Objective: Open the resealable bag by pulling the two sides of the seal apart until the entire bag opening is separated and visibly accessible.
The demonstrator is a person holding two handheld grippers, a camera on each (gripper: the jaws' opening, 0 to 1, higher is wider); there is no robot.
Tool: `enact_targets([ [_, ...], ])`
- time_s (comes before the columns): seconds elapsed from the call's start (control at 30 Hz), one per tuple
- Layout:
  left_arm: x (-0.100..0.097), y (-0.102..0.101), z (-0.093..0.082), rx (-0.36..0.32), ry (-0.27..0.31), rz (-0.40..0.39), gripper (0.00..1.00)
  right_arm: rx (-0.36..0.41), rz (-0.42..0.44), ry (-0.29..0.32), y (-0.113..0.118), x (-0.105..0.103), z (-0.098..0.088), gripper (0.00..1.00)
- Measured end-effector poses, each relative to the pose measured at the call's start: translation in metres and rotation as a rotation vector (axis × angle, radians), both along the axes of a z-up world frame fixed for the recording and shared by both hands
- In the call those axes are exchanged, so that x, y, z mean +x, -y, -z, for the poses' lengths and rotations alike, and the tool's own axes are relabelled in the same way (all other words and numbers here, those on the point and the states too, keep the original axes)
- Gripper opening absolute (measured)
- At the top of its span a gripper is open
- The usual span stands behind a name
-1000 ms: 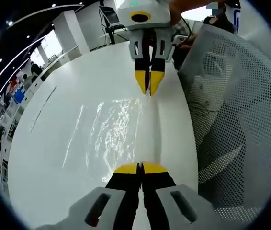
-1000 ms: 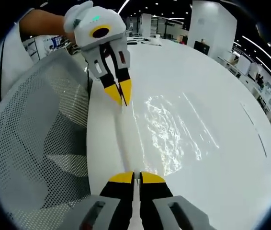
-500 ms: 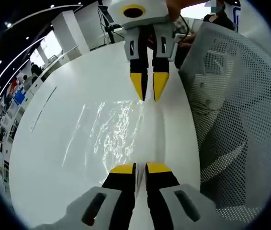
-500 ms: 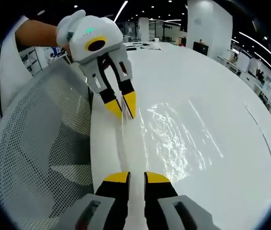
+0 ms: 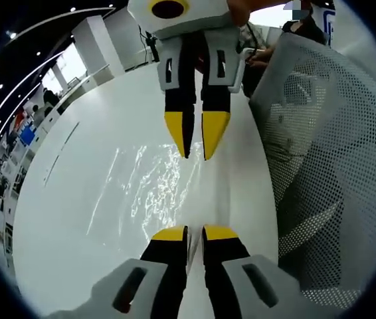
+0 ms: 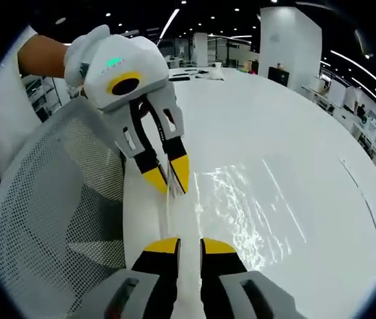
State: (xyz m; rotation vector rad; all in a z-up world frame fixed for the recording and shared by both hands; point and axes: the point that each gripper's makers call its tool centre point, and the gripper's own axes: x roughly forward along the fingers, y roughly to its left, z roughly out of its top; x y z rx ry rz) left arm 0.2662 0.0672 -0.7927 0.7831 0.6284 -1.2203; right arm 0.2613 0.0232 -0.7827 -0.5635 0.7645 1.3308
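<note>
Two hand-held grippers, left hand-held gripper [image 5: 194, 234], right hand-held gripper [image 6: 189, 246], jaws parted, clear bag [image 5: 155, 189], white table [image 5: 75, 193]

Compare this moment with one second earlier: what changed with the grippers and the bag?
Both grippers, left and right, went from shut on the clear resealable bag's seal edge to open, and drew closer together. The bag remains flat on the white table.
</note>
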Motion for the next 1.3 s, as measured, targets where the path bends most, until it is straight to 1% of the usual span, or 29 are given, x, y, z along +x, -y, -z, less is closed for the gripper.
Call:
enact_targets([
  [0.27, -0.001, 0.002, -0.002, -0.001, 0.002, 0.005, 0.05, -0.016, 0.001, -0.015, -0.004, -0.003, 0.008, 0.06],
  [0.33, -0.001, 0.003, -0.001, 0.000, 0.003, 0.007, 0.06, -0.021, 0.008, -0.027, -0.004, -0.004, 0.010, 0.04],
  [0.4, -0.002, 0.003, -0.001, -0.001, 0.003, 0.010, 0.06, -0.040, 0.004, -0.036, -0.001, -0.006, 0.014, 0.00],
  [0.43, -0.002, 0.004, -0.002, -0.002, 0.005, 0.012, 0.07, -0.046, 0.002, -0.035, 0.000, -0.007, 0.016, 0.00],
  [0.53, -0.003, 0.006, -0.005, -0.012, 0.016, 0.028, 0.11, -0.055, 0.003, -0.055, 0.002, -0.011, 0.018, 0.00],
  [0.7, -0.002, 0.007, -0.010, -0.022, 0.047, 0.038, 0.24, -0.050, 0.021, -0.071, 0.001, -0.011, 0.019, 0.00],
  [0.77, -0.003, 0.009, -0.012, -0.025, 0.063, 0.056, 0.28, -0.051, 0.024, -0.071, 0.001, -0.010, 0.019, 0.00],
  [0.83, -0.005, 0.012, -0.015, -0.028, 0.086, 0.084, 0.29, -0.052, 0.028, -0.080, 0.000, -0.009, 0.018, 0.00],
  [0.93, -0.009, 0.014, -0.017, -0.019, 0.097, 0.110, 0.27, -0.054, 0.042, -0.101, 0.000, -0.008, 0.017, 0.00],
  [0.97, -0.009, 0.015, -0.018, -0.017, 0.113, 0.128, 0.26, -0.054, 0.044, -0.103, -0.001, -0.008, 0.017, 0.00],
  [1.3, -0.011, 0.019, -0.025, -0.027, 0.159, 0.162, 0.12, -0.051, 0.071, -0.126, -0.001, -0.004, 0.012, 0.00],
])
